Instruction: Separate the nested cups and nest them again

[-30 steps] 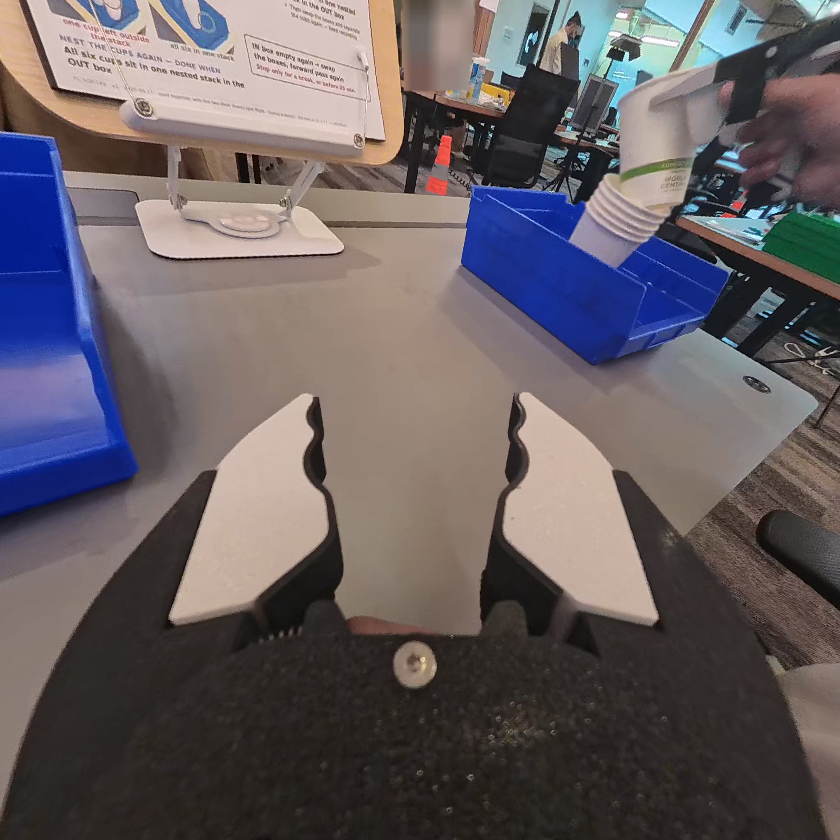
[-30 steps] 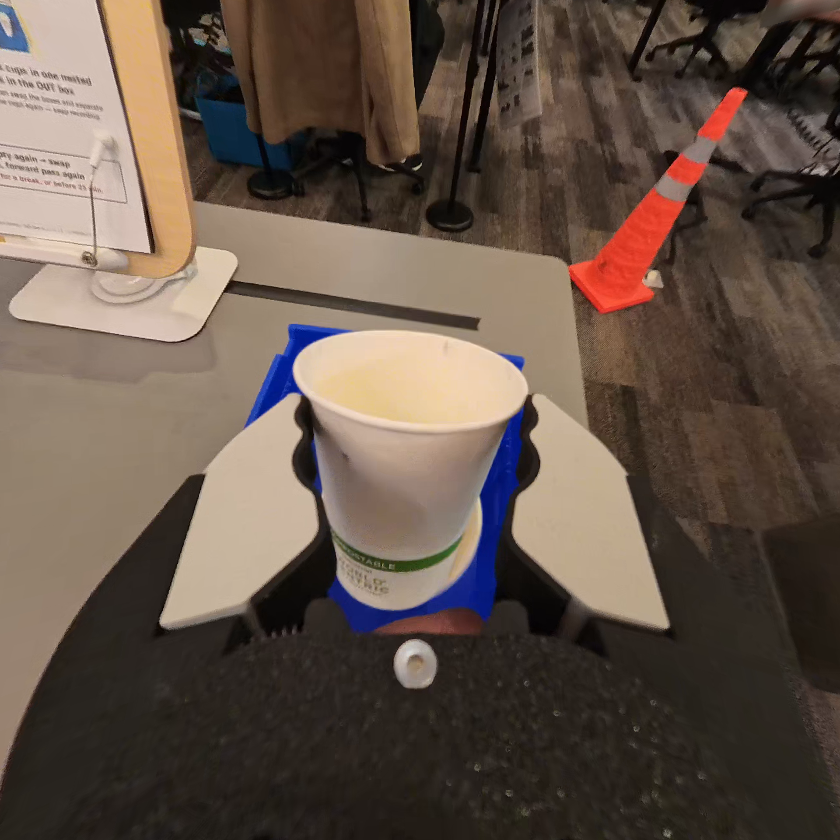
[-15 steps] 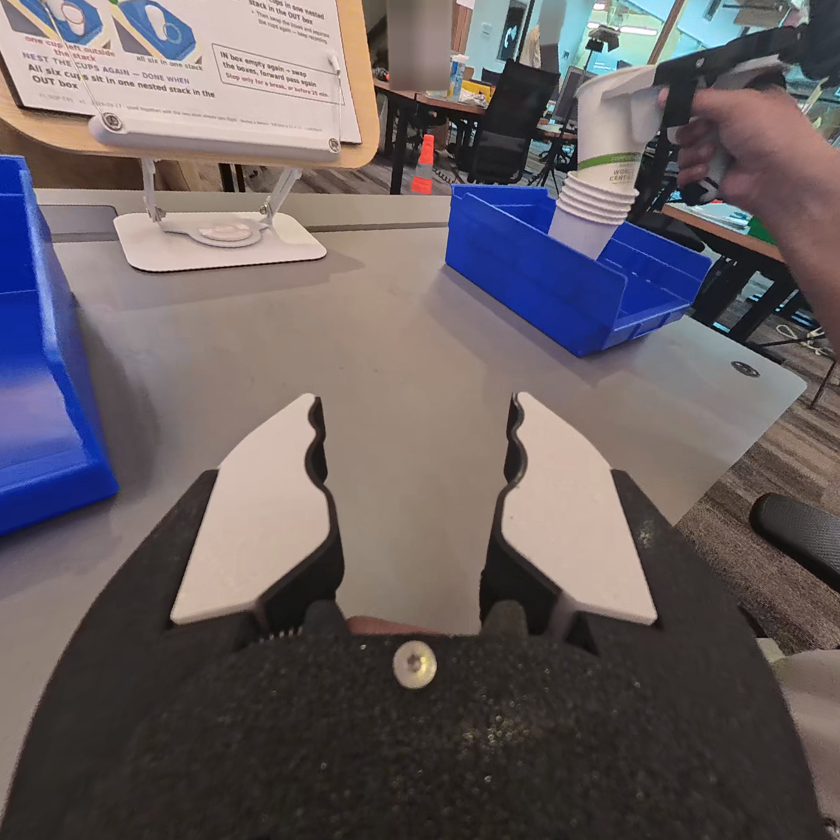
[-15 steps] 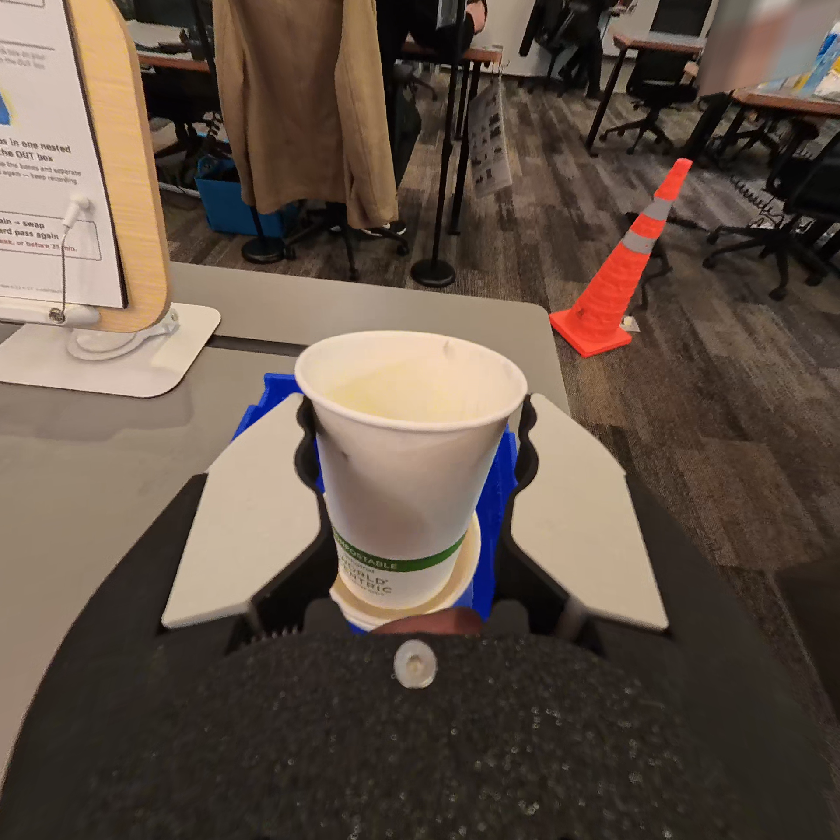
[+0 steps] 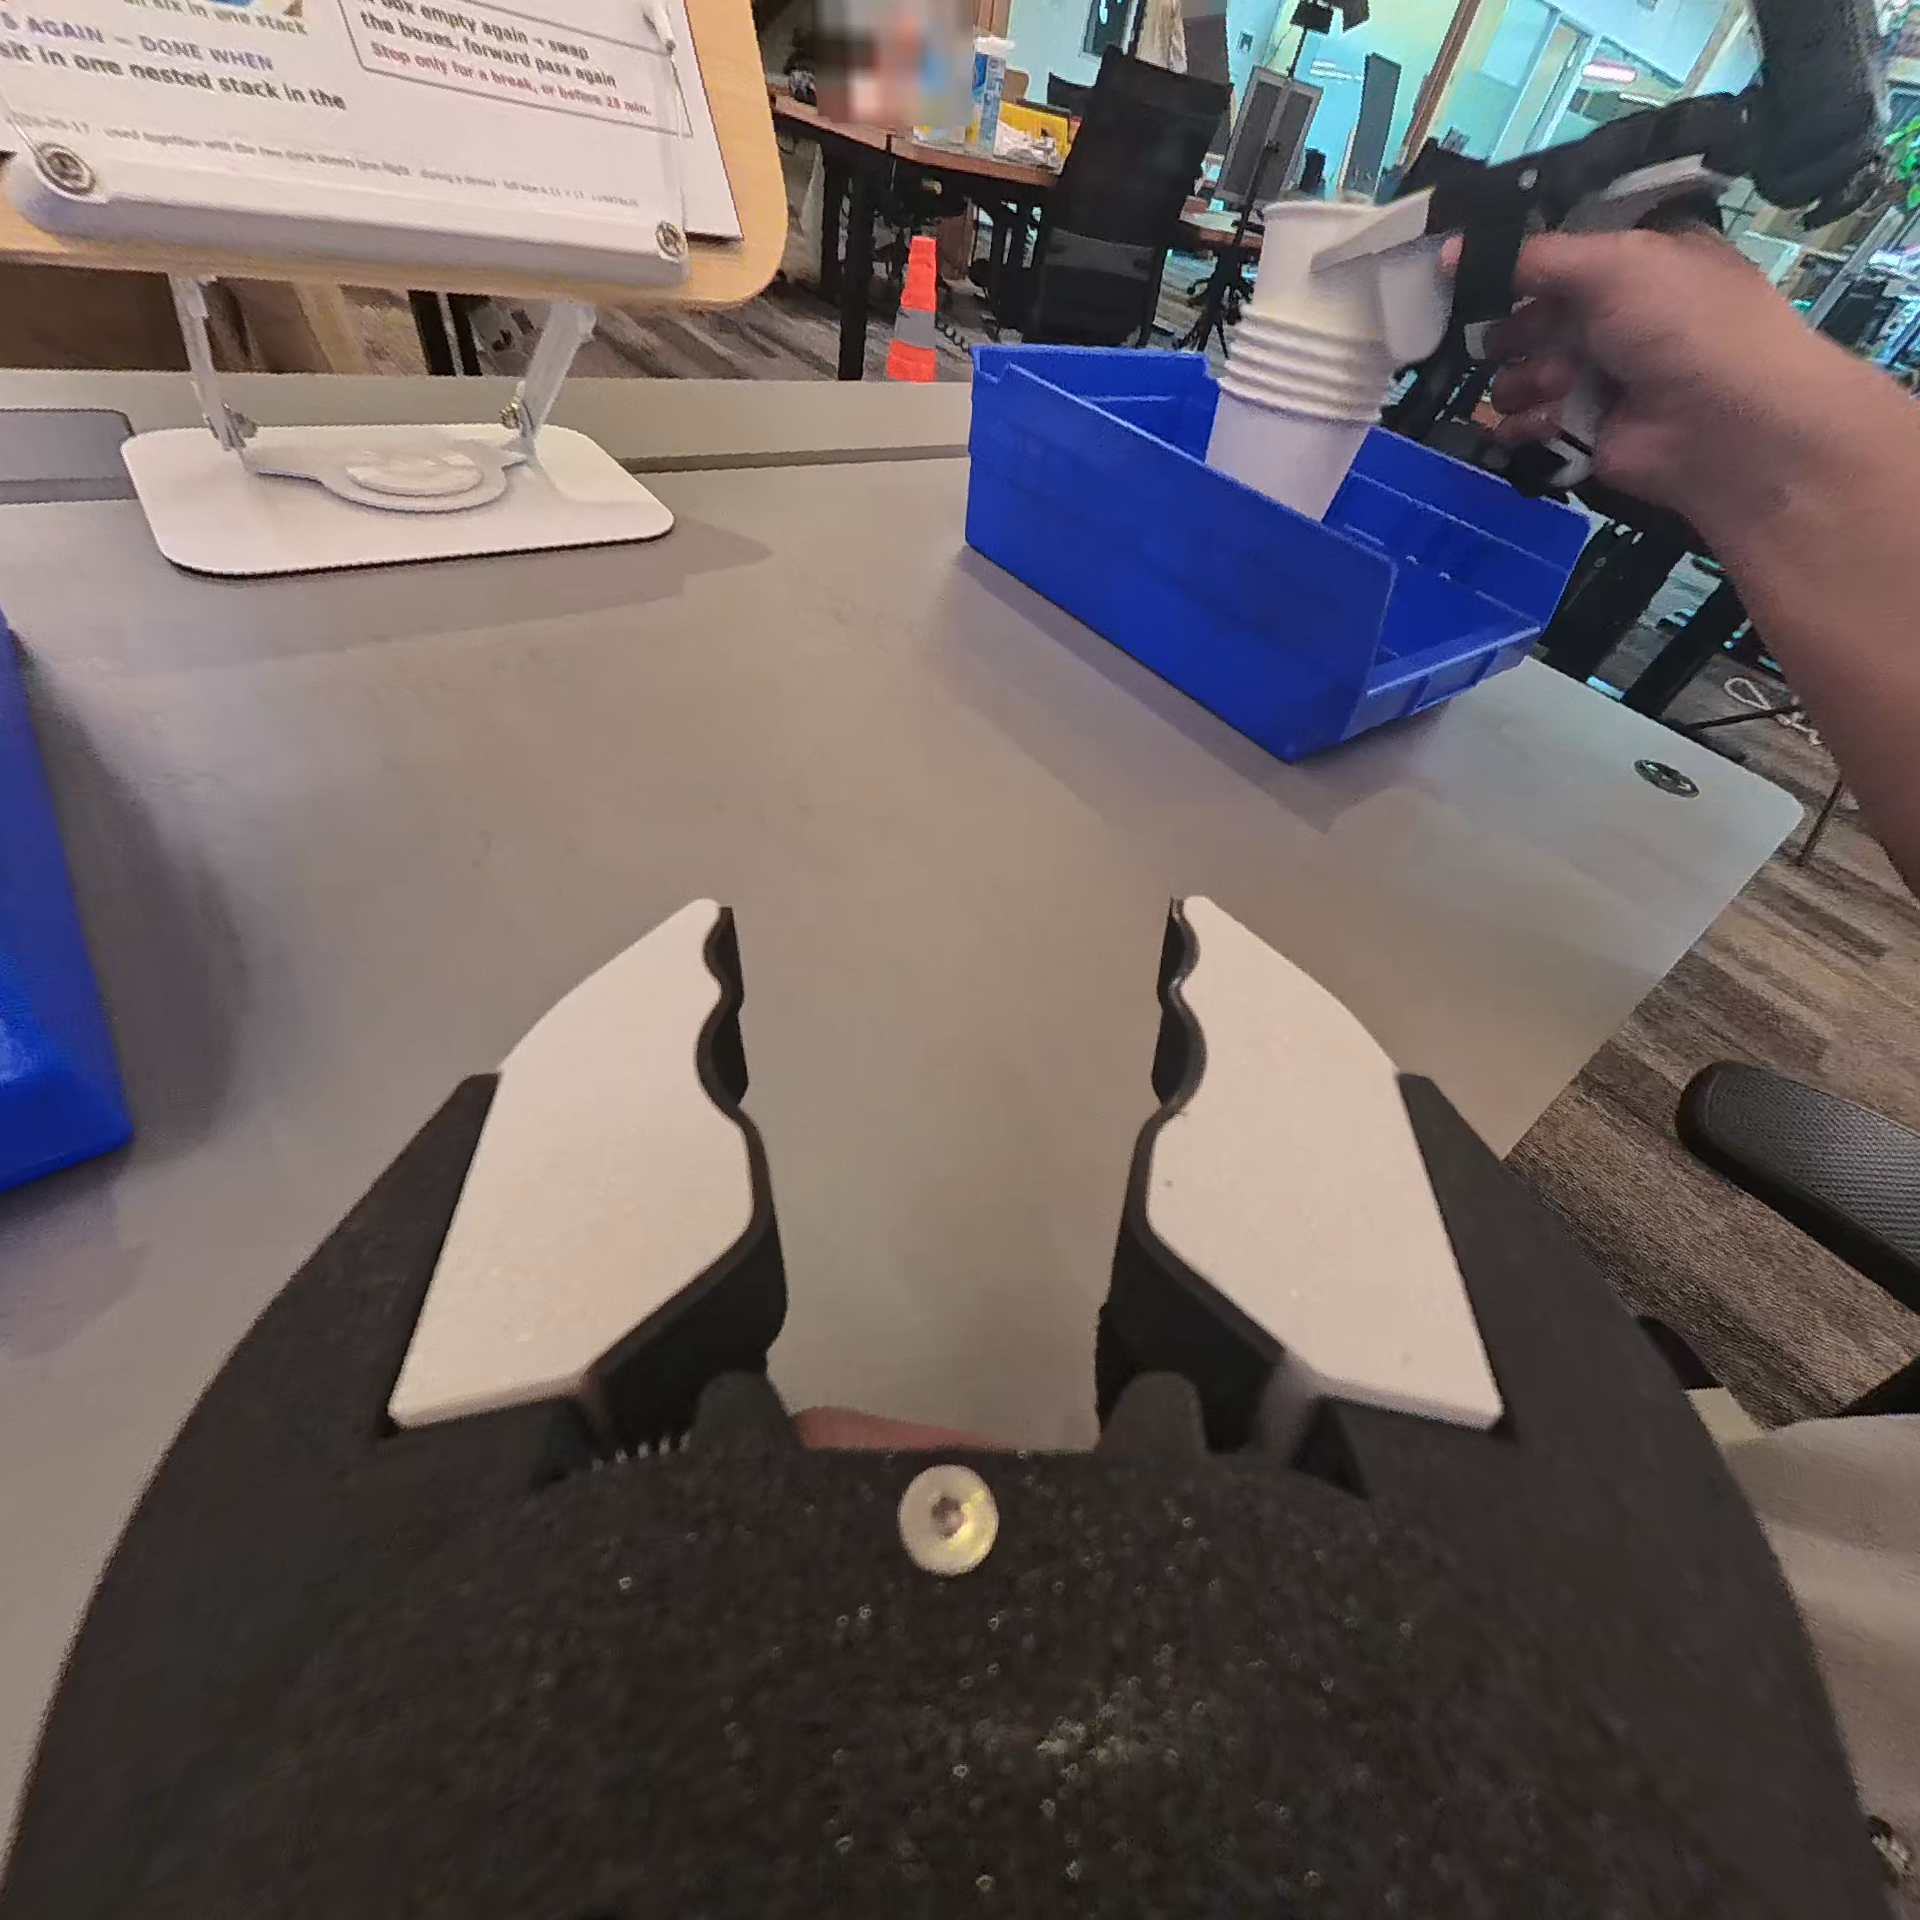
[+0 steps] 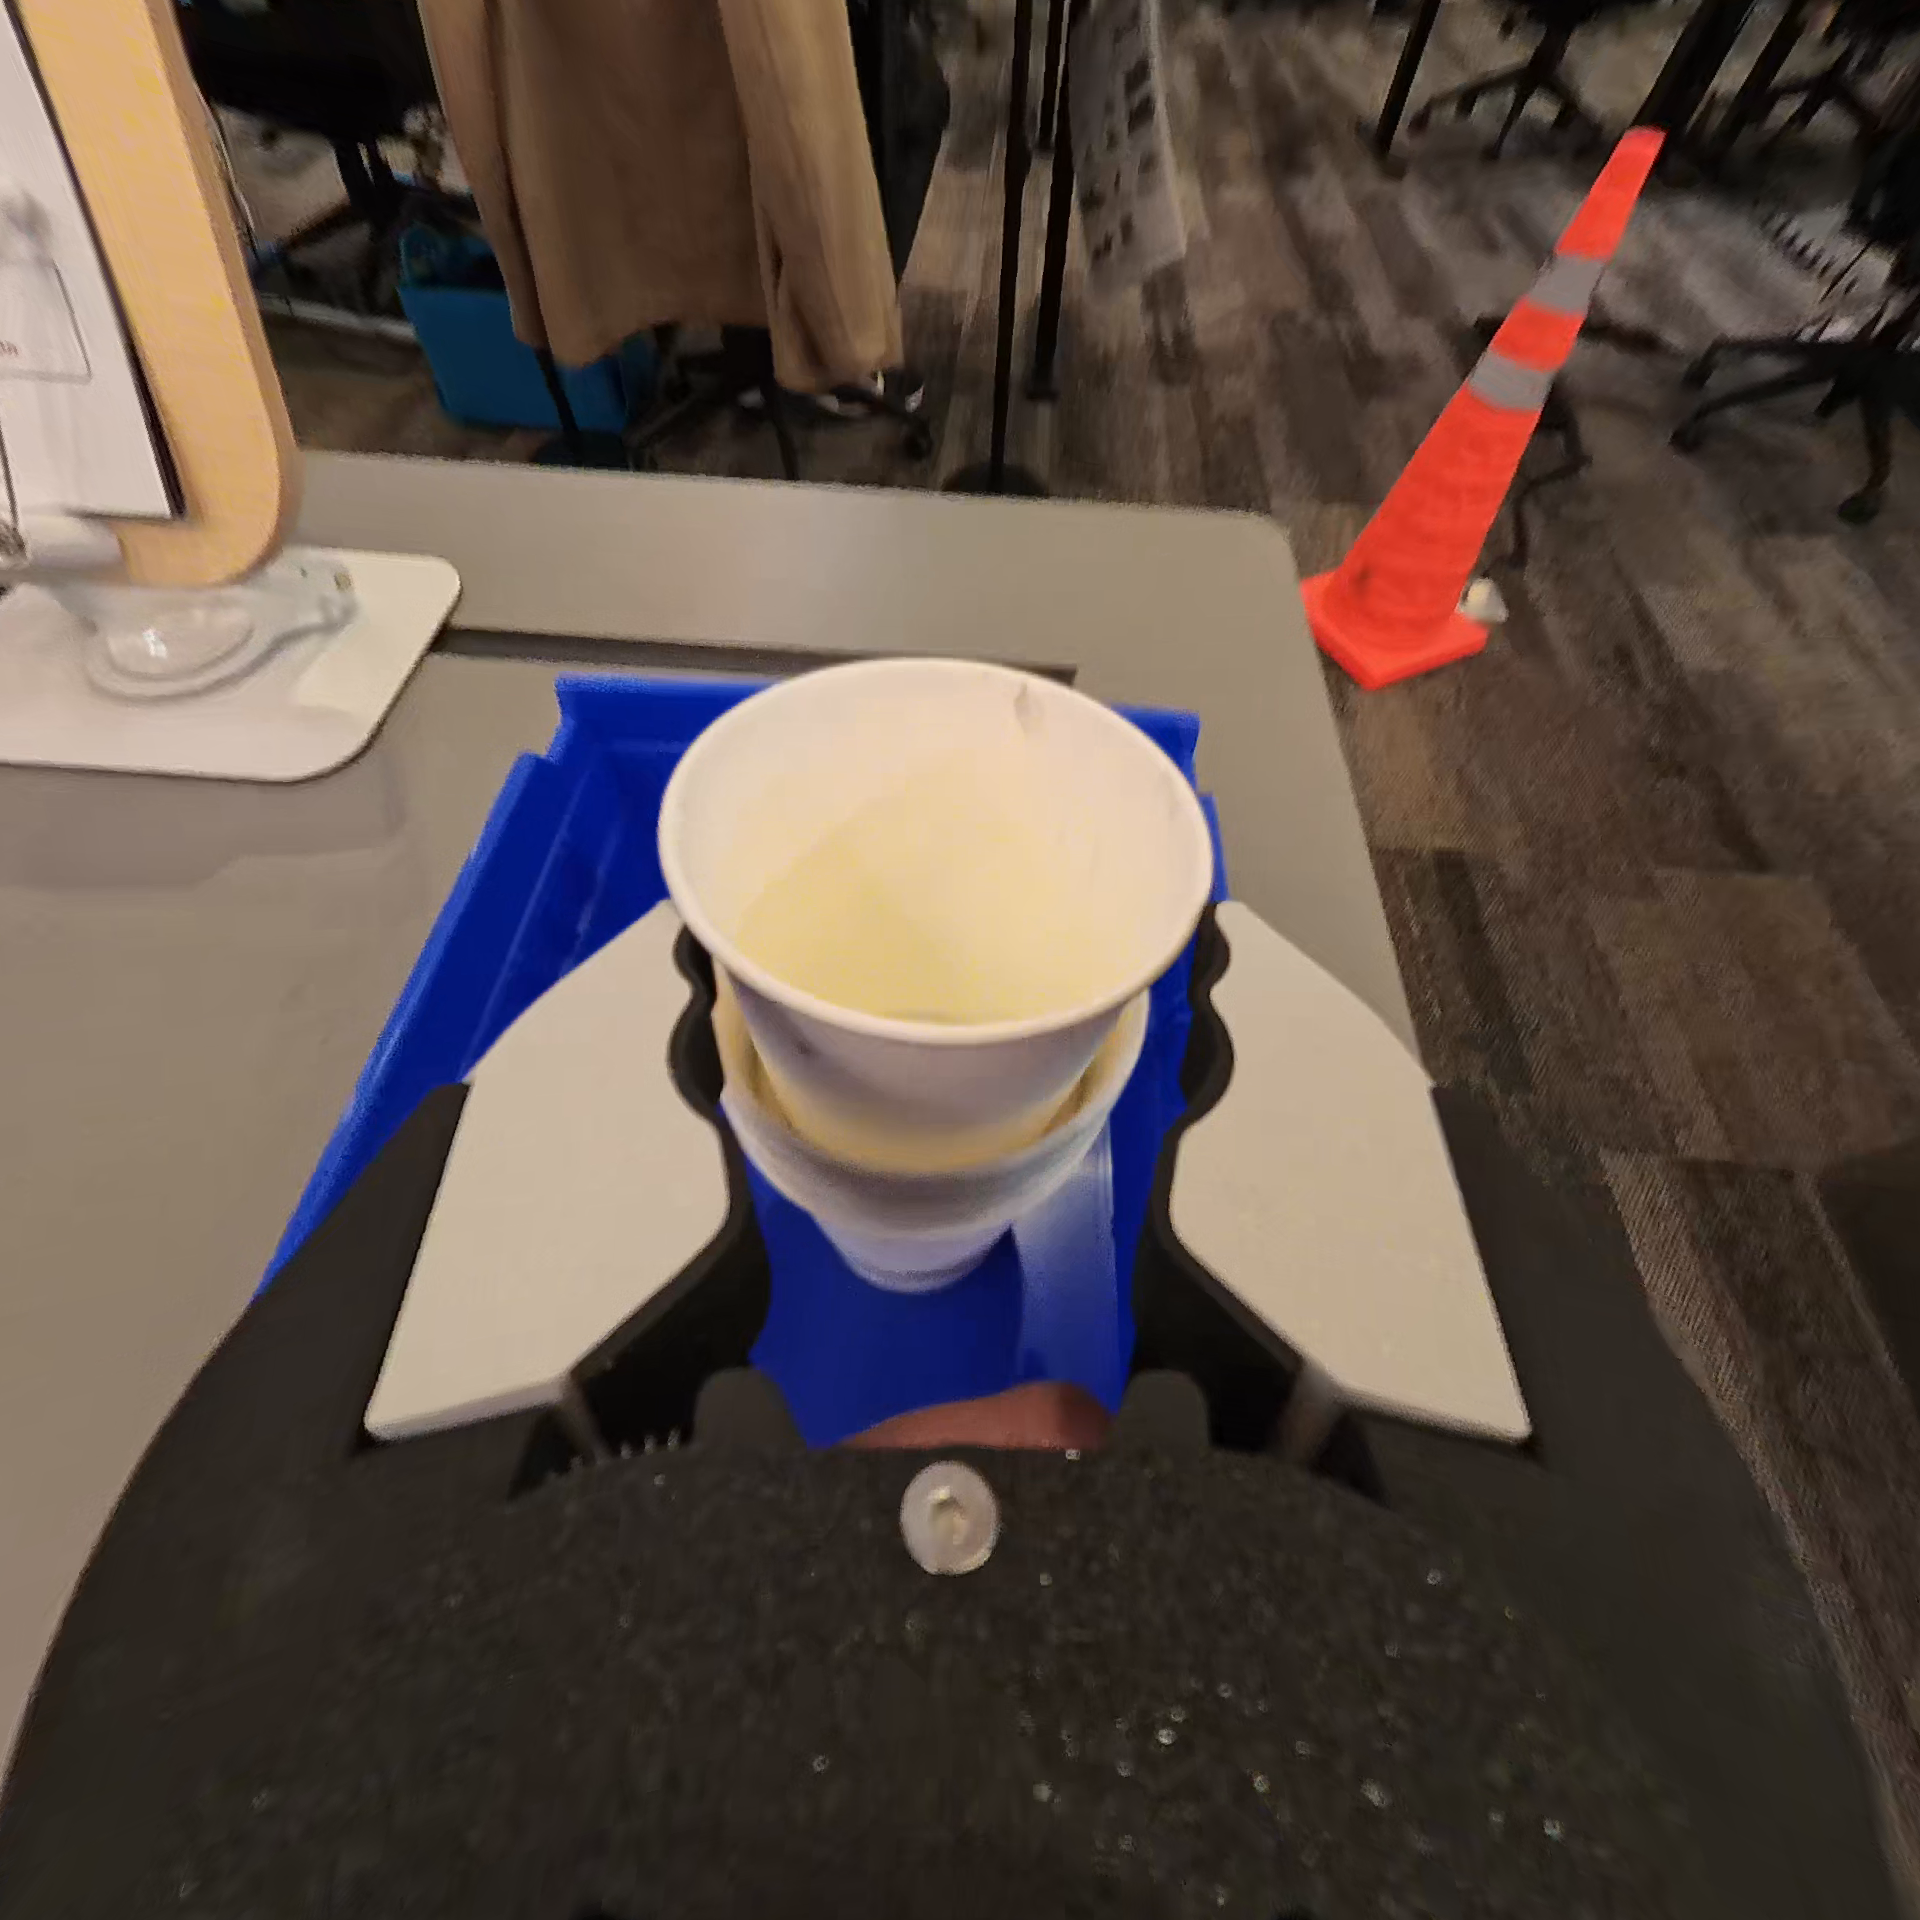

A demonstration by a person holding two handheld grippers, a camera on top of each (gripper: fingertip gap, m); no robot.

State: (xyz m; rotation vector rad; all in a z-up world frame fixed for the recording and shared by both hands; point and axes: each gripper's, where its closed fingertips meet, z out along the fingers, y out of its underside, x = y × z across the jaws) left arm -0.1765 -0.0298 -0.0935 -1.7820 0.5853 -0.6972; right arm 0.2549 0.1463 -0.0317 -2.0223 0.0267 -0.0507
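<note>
A stack of white paper cups stands tilted in the blue bin at the table's far right. My right gripper is shut on the top cup, which sits deep in the stack over the same bin. In the left wrist view that gripper shows at the stack's rim, held by a hand. My left gripper is open and empty, low over the bare grey table, well short of the bin.
A second blue bin is at the left edge. A sign on a white stand is at the table's back, also in the right wrist view. An orange cone stands on the floor. A chair arm is at the right.
The top cup has gone down into the stack, so its green band no longer shows. The right gripper has tipped to look more downward. The left gripper has stayed open and drifted slightly.
</note>
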